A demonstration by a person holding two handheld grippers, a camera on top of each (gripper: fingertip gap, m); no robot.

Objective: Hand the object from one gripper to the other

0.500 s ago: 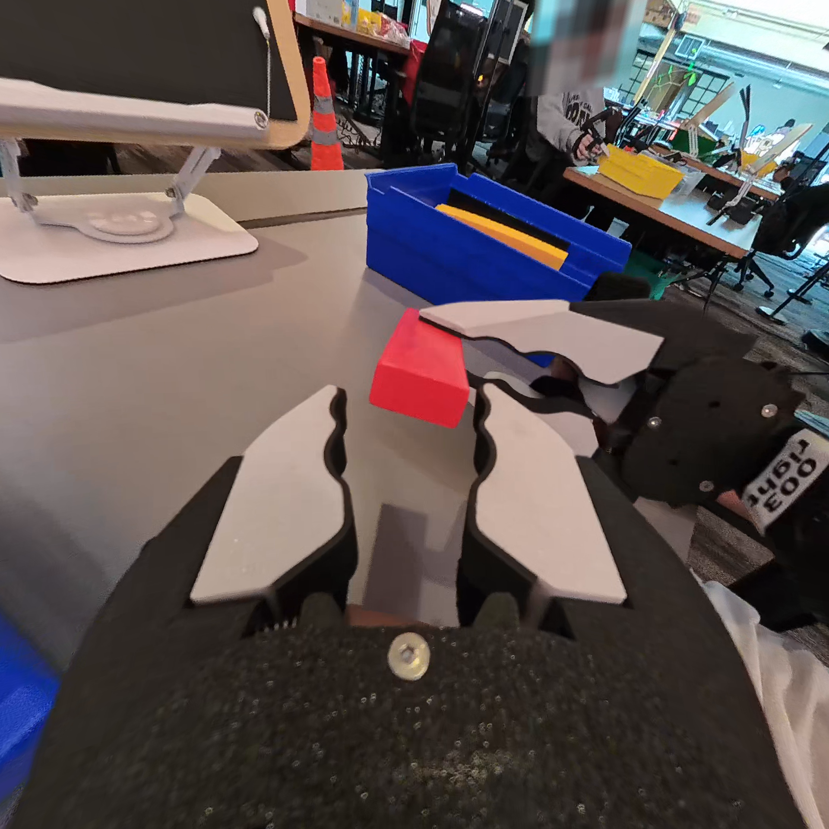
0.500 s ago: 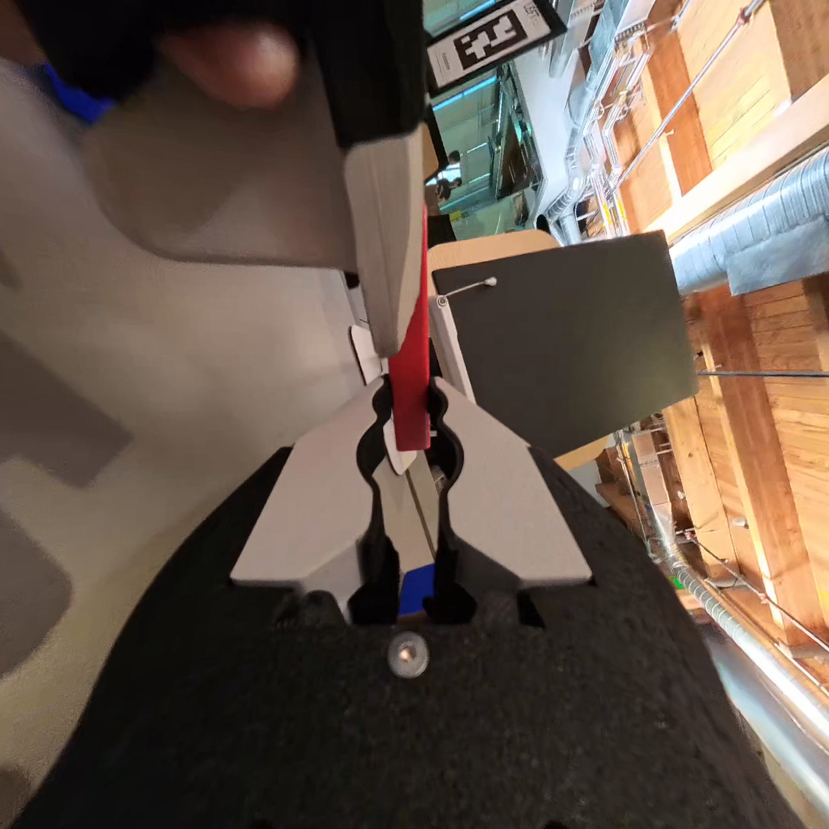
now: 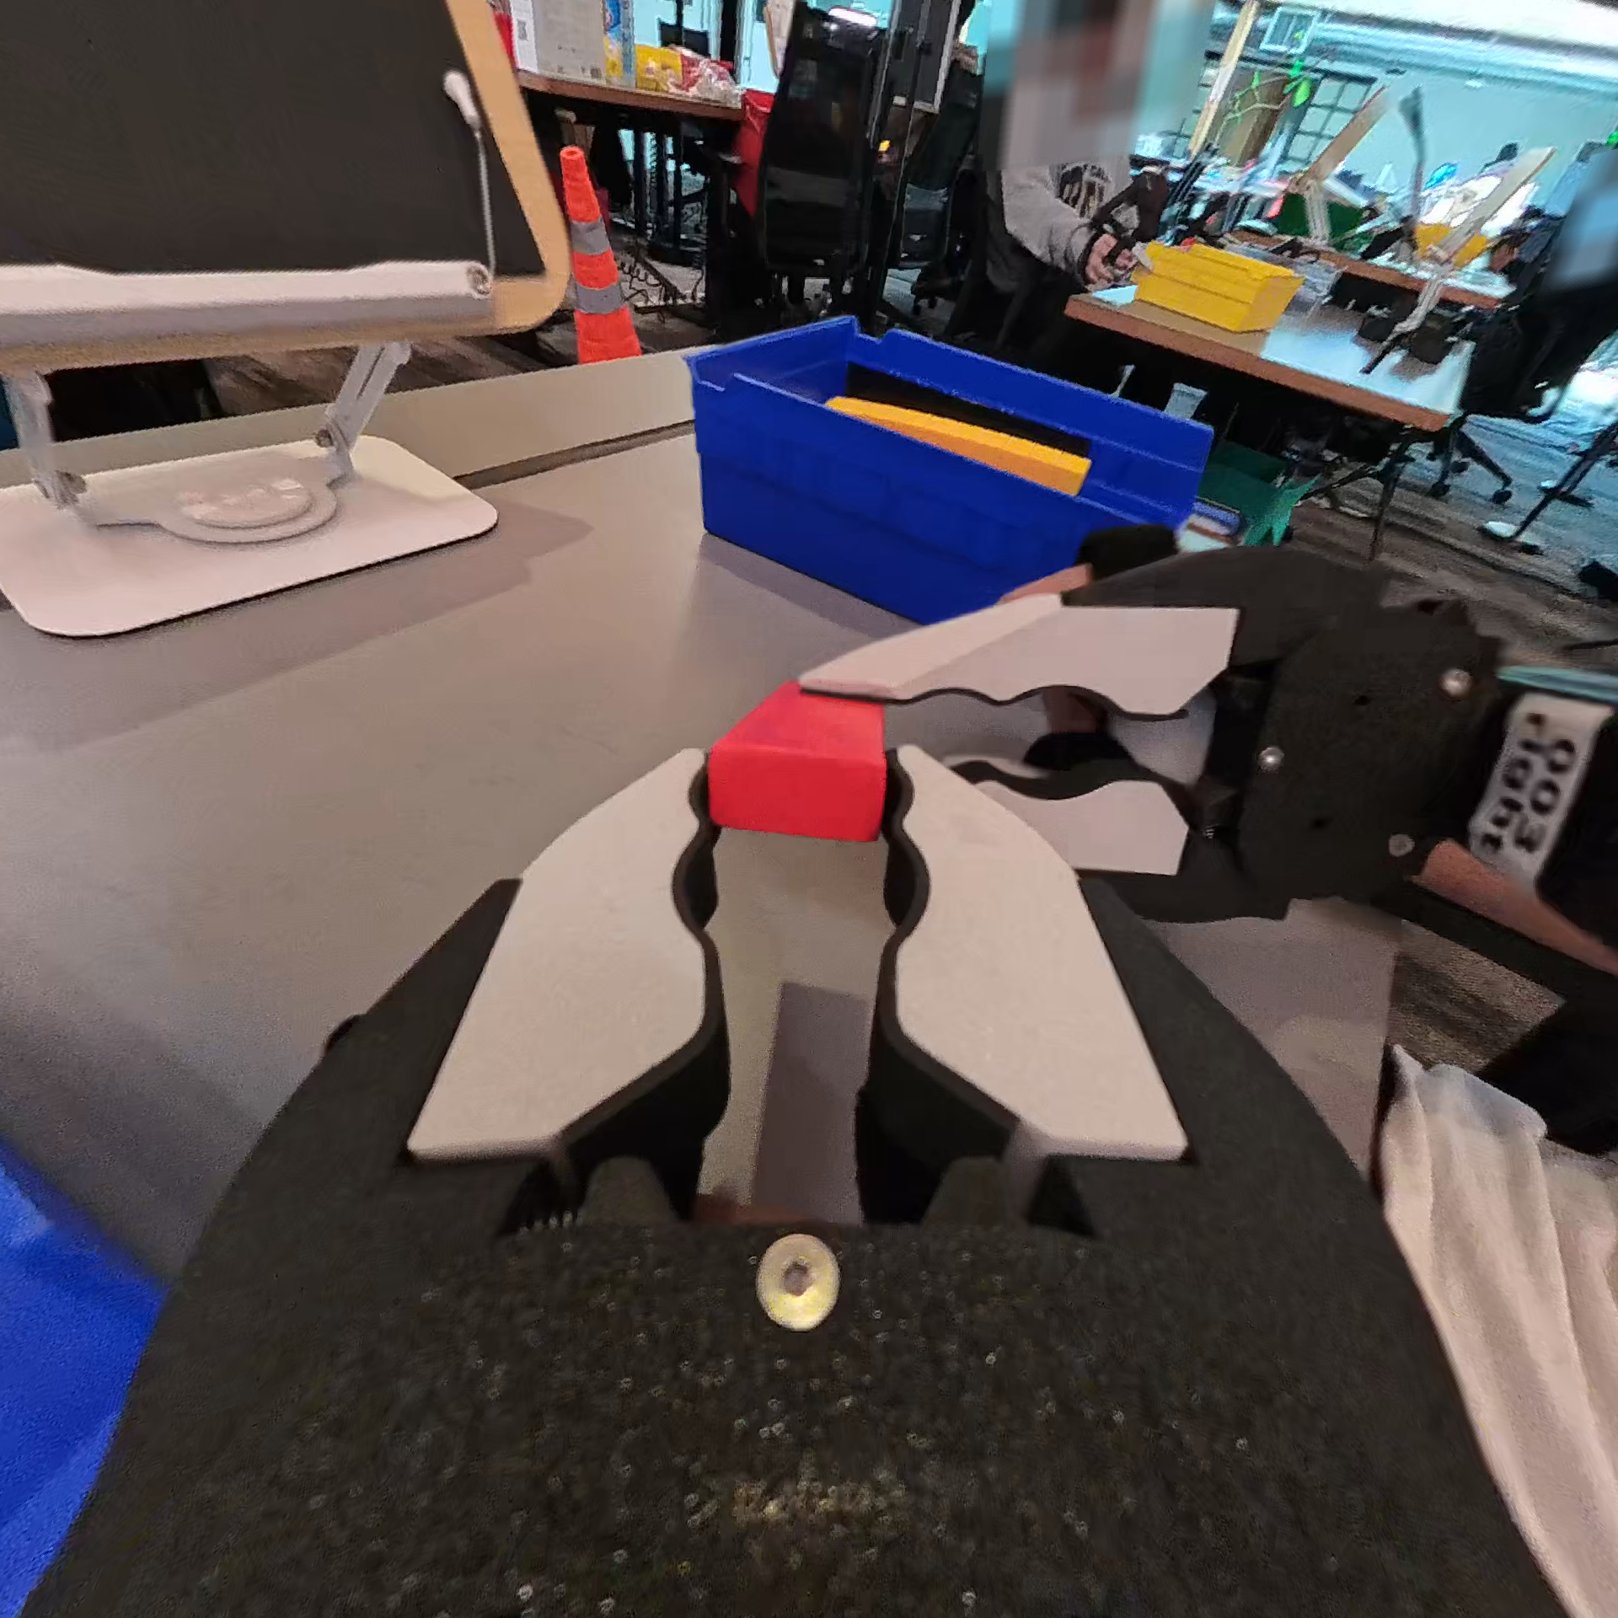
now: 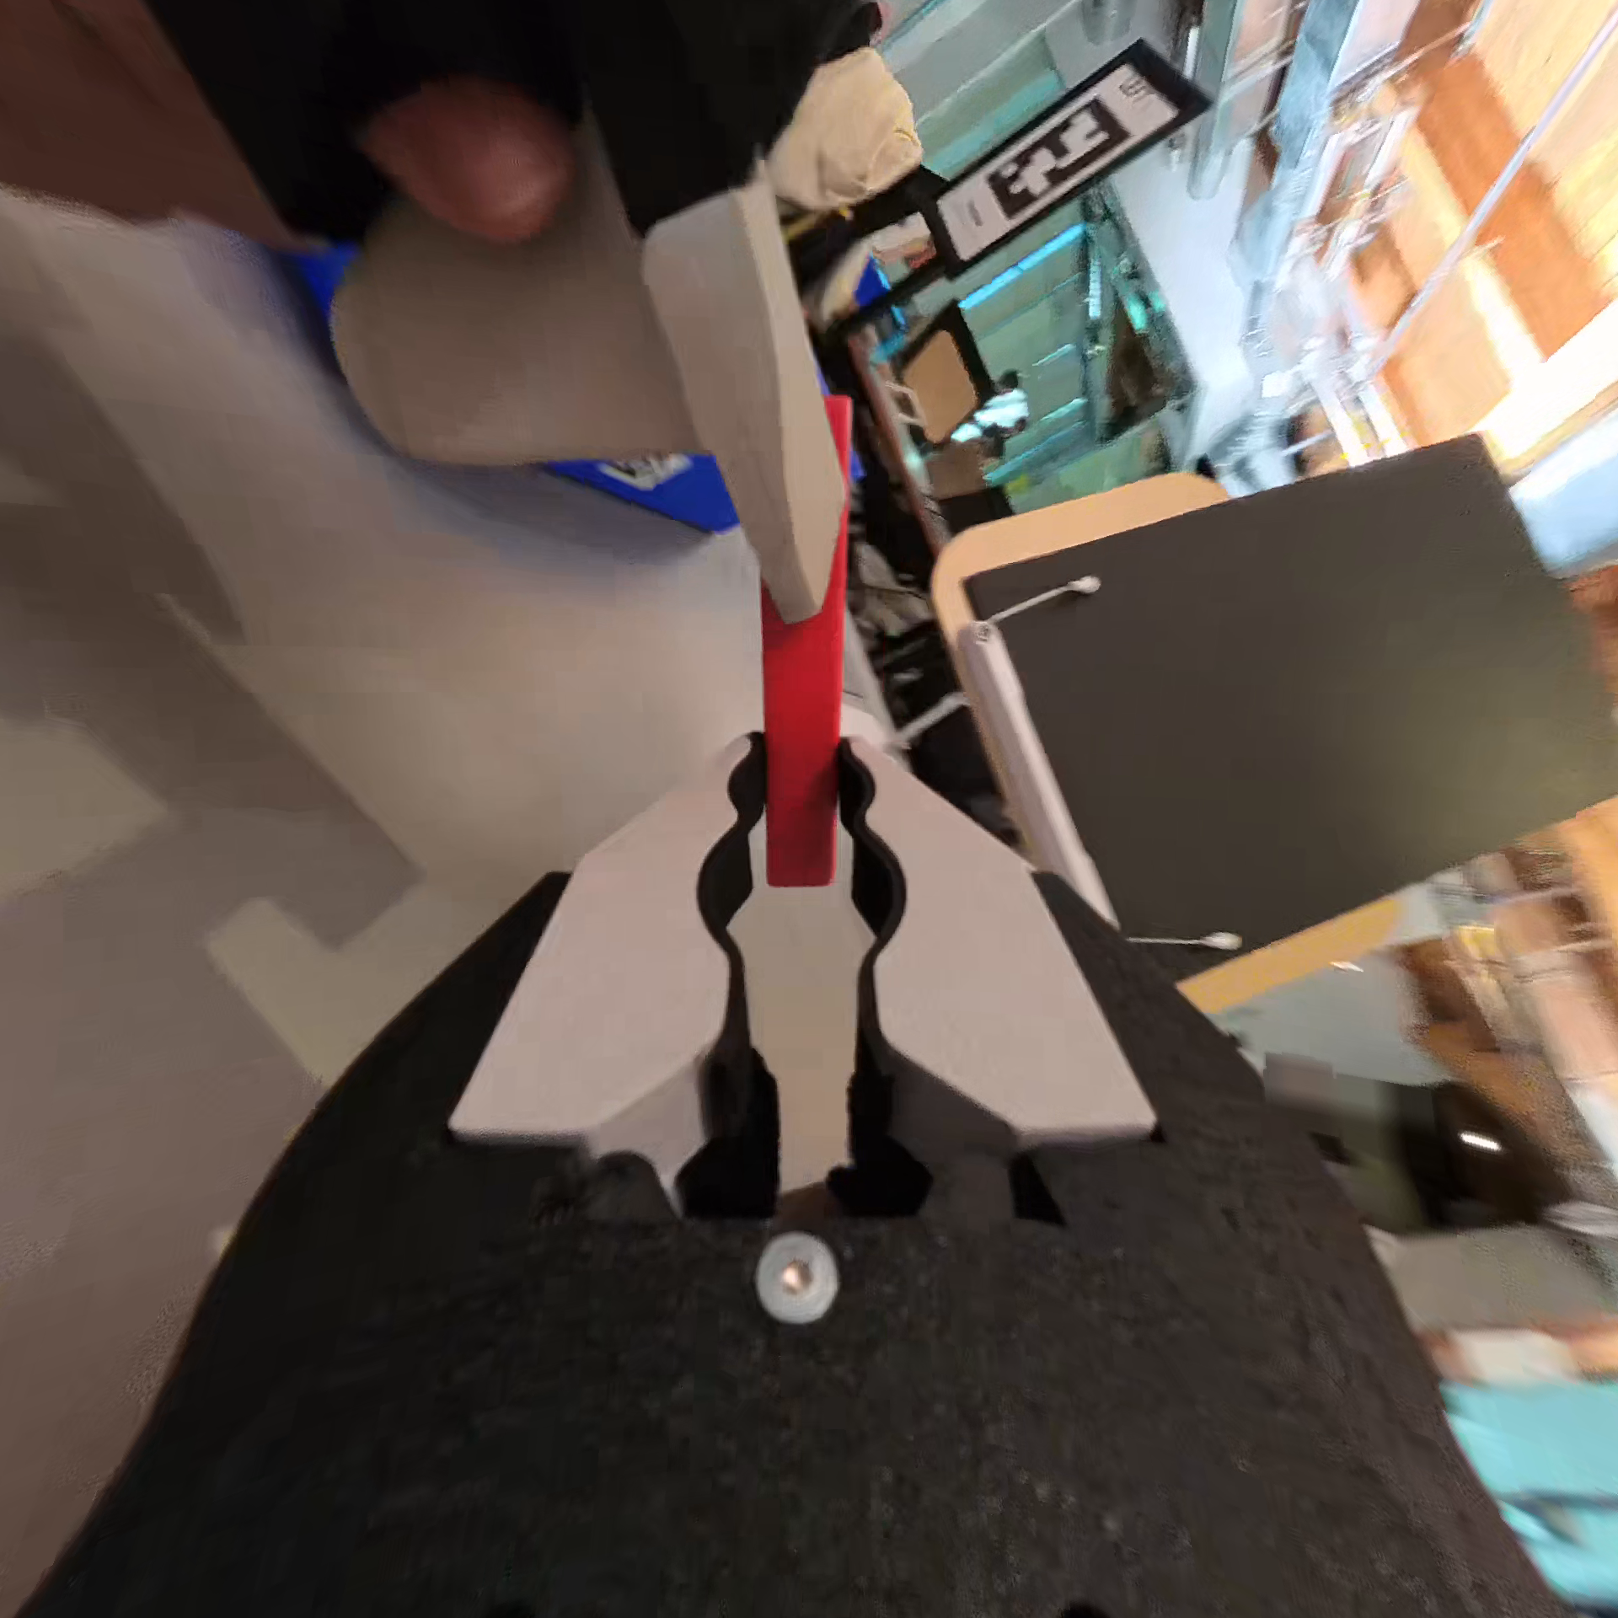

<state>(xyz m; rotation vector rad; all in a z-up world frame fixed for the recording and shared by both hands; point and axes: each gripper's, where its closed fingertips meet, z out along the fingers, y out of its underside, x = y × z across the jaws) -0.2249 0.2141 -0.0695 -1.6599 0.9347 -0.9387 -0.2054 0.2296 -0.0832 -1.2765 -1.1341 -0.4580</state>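
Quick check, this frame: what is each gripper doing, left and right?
Left gripper: its fingertips sit against both sides of the red block, apparently gripping it.
Right gripper: shut on the red block's other end.

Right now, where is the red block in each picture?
Left wrist view: the red block sits just above the middle, between the tips of the left claw.
Right wrist view: the red block stands edge-on in the middle, its lower end between the tips of the right claw.
Shared landmark: the black board with a tan rim.
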